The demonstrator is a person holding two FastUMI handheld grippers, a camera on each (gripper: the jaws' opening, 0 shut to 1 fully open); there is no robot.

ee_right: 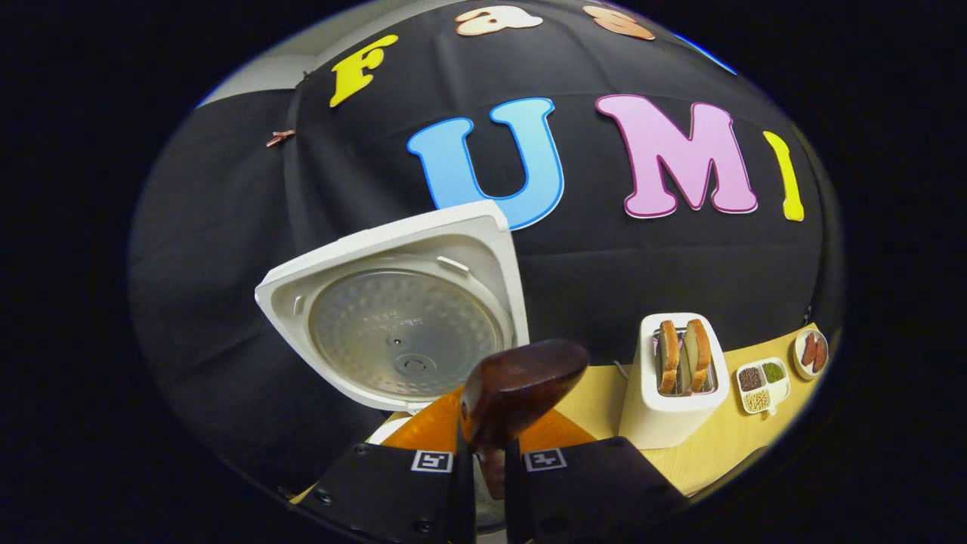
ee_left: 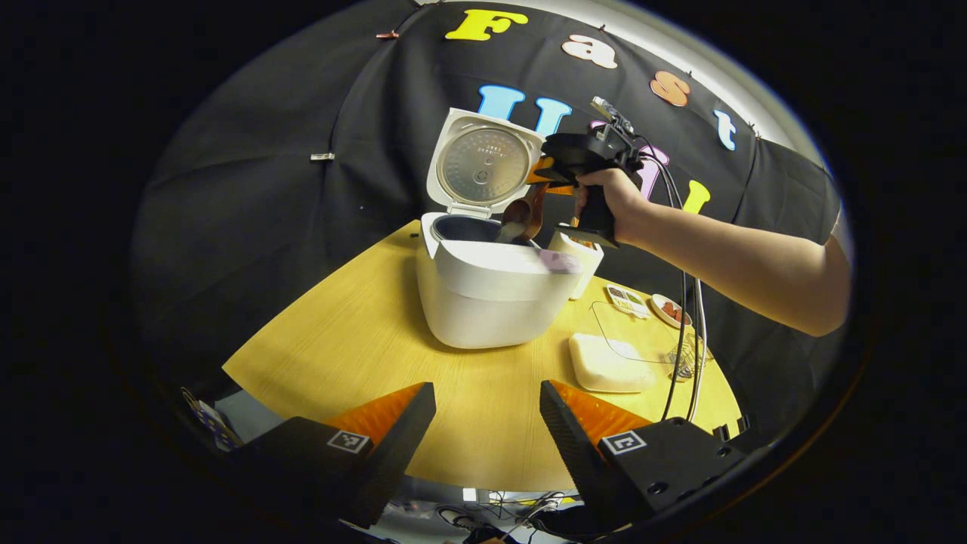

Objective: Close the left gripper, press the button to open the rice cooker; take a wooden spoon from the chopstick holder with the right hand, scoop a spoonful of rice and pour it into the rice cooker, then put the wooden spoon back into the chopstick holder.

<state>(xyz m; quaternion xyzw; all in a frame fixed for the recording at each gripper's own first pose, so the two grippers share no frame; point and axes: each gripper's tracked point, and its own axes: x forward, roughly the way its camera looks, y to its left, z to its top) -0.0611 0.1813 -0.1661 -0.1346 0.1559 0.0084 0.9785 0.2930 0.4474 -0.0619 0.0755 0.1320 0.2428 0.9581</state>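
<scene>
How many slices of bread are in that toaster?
2: both stand upright, side by side in the toaster slots, a left slice and a right slice. None looks hidden.

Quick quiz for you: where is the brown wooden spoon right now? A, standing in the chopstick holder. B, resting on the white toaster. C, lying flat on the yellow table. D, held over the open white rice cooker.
D: the right gripper is shut on the brown wooden spoon, with its bowl tipped above the open pot of the white rice cooker, whose lid stands raised.
</scene>
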